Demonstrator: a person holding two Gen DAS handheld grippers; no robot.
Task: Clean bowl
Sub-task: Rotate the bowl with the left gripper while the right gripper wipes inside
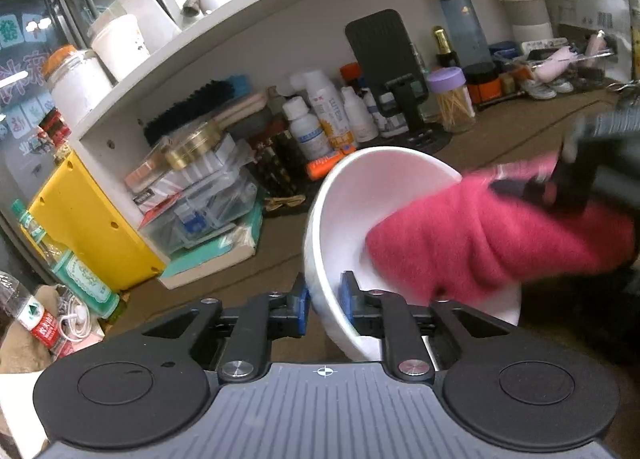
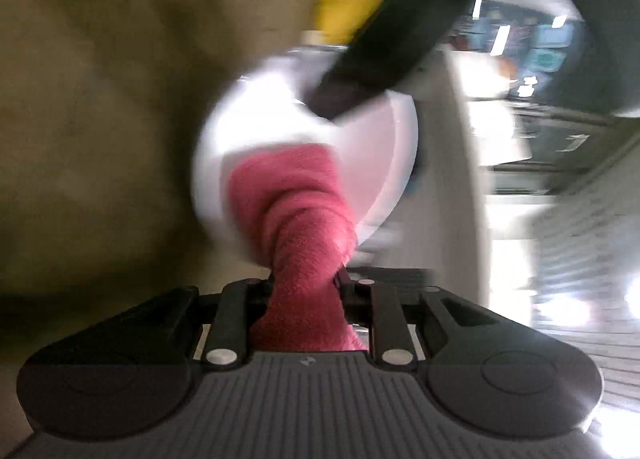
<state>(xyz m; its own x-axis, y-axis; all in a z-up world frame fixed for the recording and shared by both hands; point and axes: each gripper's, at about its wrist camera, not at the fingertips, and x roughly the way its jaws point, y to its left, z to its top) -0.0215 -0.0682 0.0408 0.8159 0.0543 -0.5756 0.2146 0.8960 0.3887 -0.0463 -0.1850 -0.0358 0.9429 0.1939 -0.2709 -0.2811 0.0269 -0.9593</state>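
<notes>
One white bowl (image 1: 352, 199), tilted, red cloth (image 1: 480, 243) pressed inside.

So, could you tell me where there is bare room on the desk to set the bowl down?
Bare brown desk lies between the white bowl and the stacked boxes, and again right of the phone stand, before the toothpick jar. Along the shelf back, the bottles crowd it.

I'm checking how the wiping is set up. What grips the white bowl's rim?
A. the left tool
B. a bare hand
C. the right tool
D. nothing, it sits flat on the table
A: the left tool pinches the tilted white bowl by its rim, while the right tool holds the red cloth inside it.
</notes>
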